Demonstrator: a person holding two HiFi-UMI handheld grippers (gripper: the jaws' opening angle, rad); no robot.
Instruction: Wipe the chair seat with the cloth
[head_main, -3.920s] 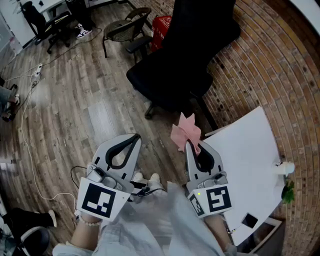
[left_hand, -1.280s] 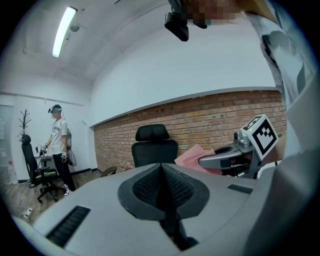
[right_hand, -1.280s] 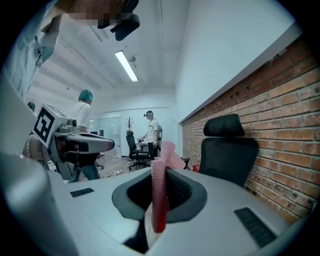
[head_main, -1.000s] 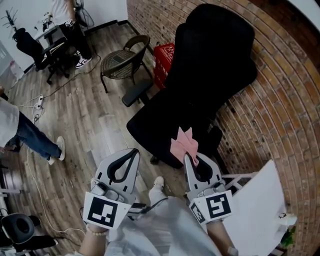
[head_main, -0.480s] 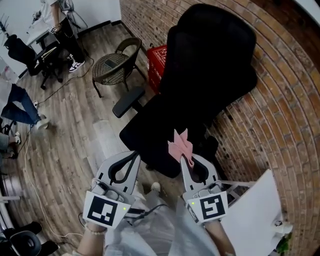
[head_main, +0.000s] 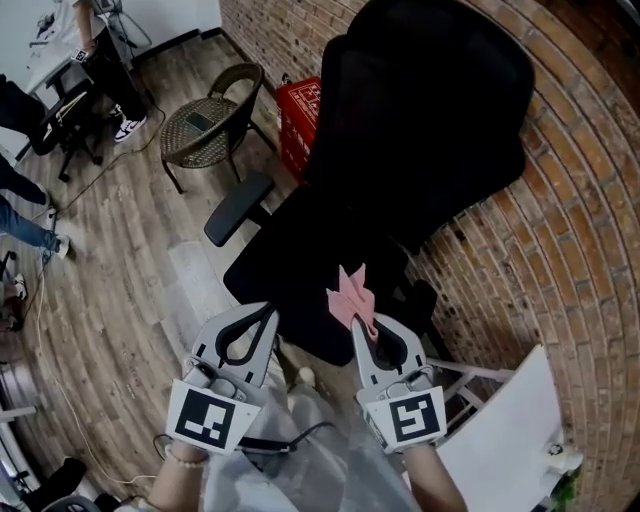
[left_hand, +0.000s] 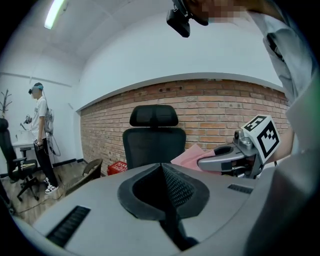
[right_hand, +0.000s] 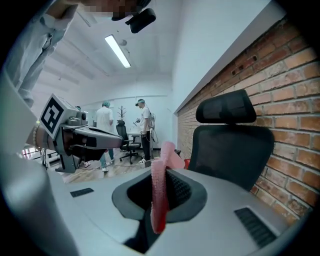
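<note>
With the right gripper (head_main: 372, 326) pinching the cloth (head_main: 348, 295) in its jaws above the seat (head_main: 290, 265) and the left gripper (head_main: 262, 312) closed on nothing, the approach looks nearly done, and lowering the cloth to wipe seems next.

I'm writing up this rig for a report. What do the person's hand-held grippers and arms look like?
The left hand-held gripper and right hand-held gripper are pale grey tapering shells, each with a black-lined teardrop opening. Each carries a cube with black-and-white square markers. A thin black cable runs below the left one. The left wrist wears a bead bracelet; the sleeve is pale.
</note>
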